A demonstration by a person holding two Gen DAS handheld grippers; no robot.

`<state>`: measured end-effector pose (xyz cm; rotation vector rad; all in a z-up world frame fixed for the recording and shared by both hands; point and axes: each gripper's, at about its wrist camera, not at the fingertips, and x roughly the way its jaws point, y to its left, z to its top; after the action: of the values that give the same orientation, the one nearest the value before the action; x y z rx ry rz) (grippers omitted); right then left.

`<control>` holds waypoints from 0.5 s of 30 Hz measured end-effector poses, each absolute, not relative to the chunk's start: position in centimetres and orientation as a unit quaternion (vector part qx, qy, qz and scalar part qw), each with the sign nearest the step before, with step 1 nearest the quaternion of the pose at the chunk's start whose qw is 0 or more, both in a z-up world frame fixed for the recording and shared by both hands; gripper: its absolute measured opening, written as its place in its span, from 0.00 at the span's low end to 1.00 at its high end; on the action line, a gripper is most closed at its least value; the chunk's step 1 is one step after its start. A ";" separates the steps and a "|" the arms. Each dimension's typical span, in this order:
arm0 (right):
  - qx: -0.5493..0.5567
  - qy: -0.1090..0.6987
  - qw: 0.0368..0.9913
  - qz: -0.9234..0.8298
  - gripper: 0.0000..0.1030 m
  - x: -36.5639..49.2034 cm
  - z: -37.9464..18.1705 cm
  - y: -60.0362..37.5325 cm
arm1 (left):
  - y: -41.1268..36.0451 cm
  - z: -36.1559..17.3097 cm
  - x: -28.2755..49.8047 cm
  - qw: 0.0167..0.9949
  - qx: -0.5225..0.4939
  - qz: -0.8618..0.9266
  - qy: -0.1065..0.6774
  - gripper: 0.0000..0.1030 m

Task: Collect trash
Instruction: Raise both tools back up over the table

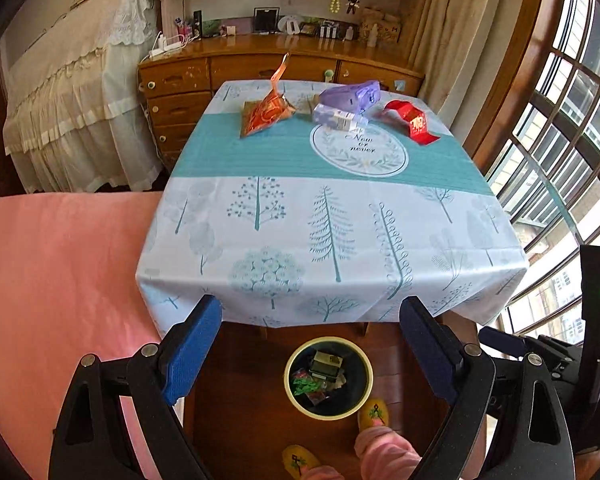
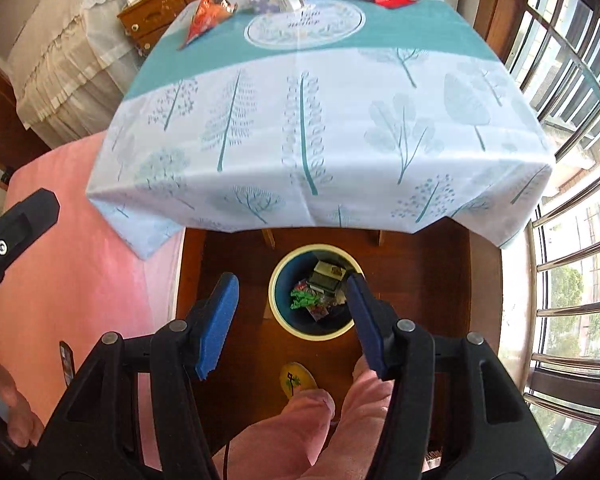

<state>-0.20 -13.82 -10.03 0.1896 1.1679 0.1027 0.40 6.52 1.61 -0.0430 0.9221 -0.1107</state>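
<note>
A: Where does the left wrist camera look?
B: Forward across the tabletop [image 1: 340,220] from its near edge.
A: And the right?
B: Higher, tilted down. Both share the bin [image 1: 328,377] [image 2: 315,291].

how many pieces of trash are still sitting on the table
4, all at the far end: orange wrapper on the left, purple bag behind the small carton, red packet on the right. Something small could be hidden behind them.

left claw [image 1: 312,344] spread, right claw [image 2: 291,320] spread
</note>
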 end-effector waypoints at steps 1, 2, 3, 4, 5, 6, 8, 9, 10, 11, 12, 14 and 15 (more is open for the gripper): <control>0.093 0.540 0.835 0.046 0.52 0.1 -9.0 -14.0 | 6.2 2.5 0.5 0.896 -0.017 -0.055 0.441 0.89; 0.095 0.532 0.840 0.043 0.52 0.2 -8.1 -14.3 | 5.9 3.2 0.7 0.897 -0.014 -0.055 0.438 0.89; 0.097 0.524 0.845 0.039 0.52 0.5 -7.3 -14.6 | 5.7 3.8 0.9 0.899 -0.011 -0.056 0.435 0.89; 0.102 0.517 0.849 0.037 0.52 0.8 -6.5 -14.9 | 5.6 4.5 1.2 0.900 -0.009 -0.057 0.432 0.89; 0.107 0.510 0.853 0.035 0.52 1.1 -5.7 -15.1 | 5.5 5.1 1.5 0.902 -0.007 -0.057 0.429 0.89; 0.111 0.503 0.856 0.031 0.52 1.5 -5.0 -15.5 | 5.4 5.7 1.9 0.903 -0.005 -0.058 0.426 0.89; 0.121 0.491 0.863 0.024 0.52 2.2 -3.5 -16.5 | 5.3 6.8 2.6 0.905 -0.002 -0.060 0.420 0.89; 0.128 0.485 0.865 0.017 0.52 2.5 -3.0 -17.0 | 5.2 7.2 3.0 0.907 -0.001 -0.060 0.417 0.89; 0.136 0.477 0.868 0.011 0.52 2.9 -2.3 -17.5 | 5.2 7.8 3.5 0.908 0.001 -0.061 0.414 0.89; 0.142 0.470 0.871 0.007 0.52 3.2 -1.7 -18.0 | 5.1 8.3 3.9 0.910 0.003 -0.062 0.411 0.89; 0.148 0.463 0.874 0.003 0.52 3.5 -1.1 -18.6 | 5.0 8.7 4.5 0.911 0.006 -0.063 0.407 0.89; 0.157 0.448 0.880 -0.003 0.52 4.2 -0.5 -19.6 | 4.8 9.2 5.8 0.912 0.013 -0.062 0.405 0.89; 0.160 0.442 0.883 -0.005 0.52 4.7 -0.2 -20.0 | 4.7 9.3 6.6 0.912 0.015 -0.061 0.405 0.89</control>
<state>4.70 -20.02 -0.16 0.3329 0.9201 -0.0111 6.63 4.71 9.31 0.0307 0.8354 -0.1259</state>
